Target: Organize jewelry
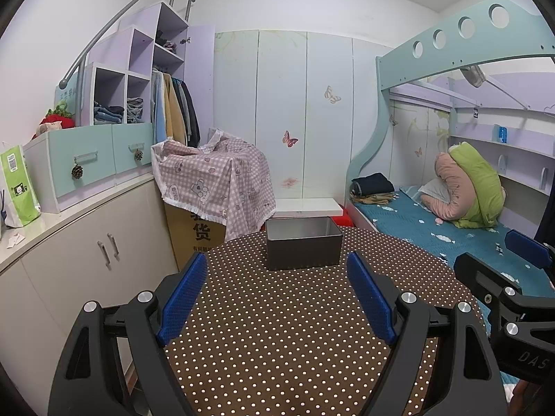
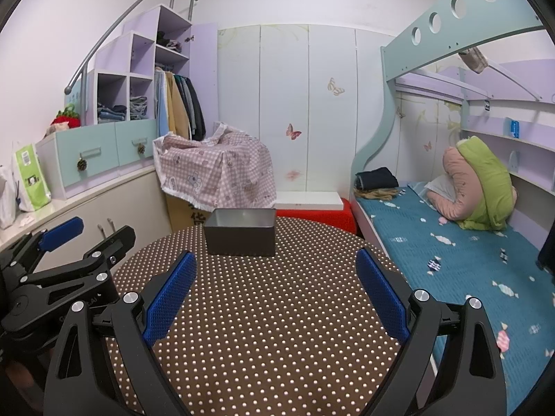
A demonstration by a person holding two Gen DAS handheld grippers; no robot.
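Left wrist view: the left gripper (image 1: 277,298) is spread wide, its blue ribbed pads (image 1: 184,298) holding nothing and touching nothing, poised above the table. In the right wrist view the right gripper (image 2: 275,294) is likewise wide apart and empty, with blue textured pads (image 2: 170,298) on black angular arms fastened by silver bolts. Each camera catches the other tool at its edge, and the two grippers sit side by side, apart from one another.

Beneath both lies a round table (image 1: 288,329) under a brown cloth dotted with small white spots. Straight ahead of the left gripper, and a little left of centre ahead of the right one, stands an open rectangular metal box (image 1: 304,248), dark grey outside with a paler, dull inner wall; its floor is hidden from these angles. It sits near the far edge of the table, well beyond the fingertips. No jewelry can be made out in either view.

Past the table to the left is a cardboard carton draped in a pink checked cloth (image 1: 215,180), then a beige cabinet (image 1: 93,253) with a green bag (image 1: 19,187) on its top and lilac cubby shelves with hanging clothes. To the right runs a bunk bed (image 2: 451,249) with a teal candy-print sheet, folded clothes and a pink and green cushion (image 2: 478,187). Pale wardrobe doors (image 1: 305,114) with butterfly stickers close the far wall
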